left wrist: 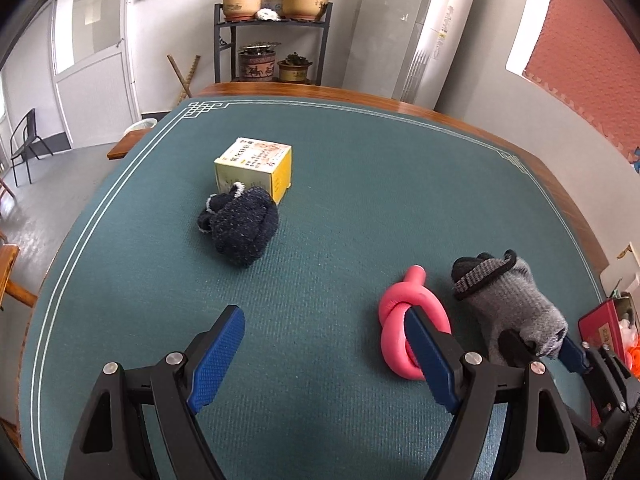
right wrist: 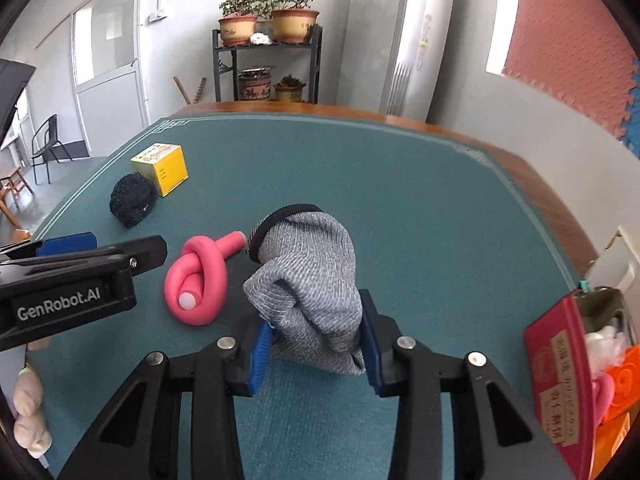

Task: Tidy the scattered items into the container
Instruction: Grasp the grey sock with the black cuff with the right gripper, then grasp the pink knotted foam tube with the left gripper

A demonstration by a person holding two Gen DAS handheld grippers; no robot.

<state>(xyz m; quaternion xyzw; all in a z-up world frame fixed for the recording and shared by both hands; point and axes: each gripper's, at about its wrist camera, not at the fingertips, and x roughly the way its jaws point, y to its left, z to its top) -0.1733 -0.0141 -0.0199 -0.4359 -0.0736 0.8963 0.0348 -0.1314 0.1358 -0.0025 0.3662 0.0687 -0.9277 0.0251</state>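
Observation:
A balled grey knit sock [right wrist: 312,280] lies on the green table mat, and my right gripper [right wrist: 316,332] is shut on its near end, both blue pads pressing the fabric. The same grey sock [left wrist: 508,300] shows at the right in the left wrist view, with the right gripper [left wrist: 548,346] on it. A knotted pink foam tube [right wrist: 198,284] lies just left of the sock. My left gripper [left wrist: 324,332] hovers open over bare mat, its right finger in front of the pink tube [left wrist: 396,320]. Further back lie a dark navy sock ball [left wrist: 240,224] and a yellow box [left wrist: 256,166].
A red container [right wrist: 560,376] with orange and white items inside stands at the table's right edge, seen also as a red box [left wrist: 600,332]. The green mat [left wrist: 360,184] covers a wooden table. A plant shelf [left wrist: 272,40] stands beyond the far edge. A hand [right wrist: 28,408] holds the left gripper.

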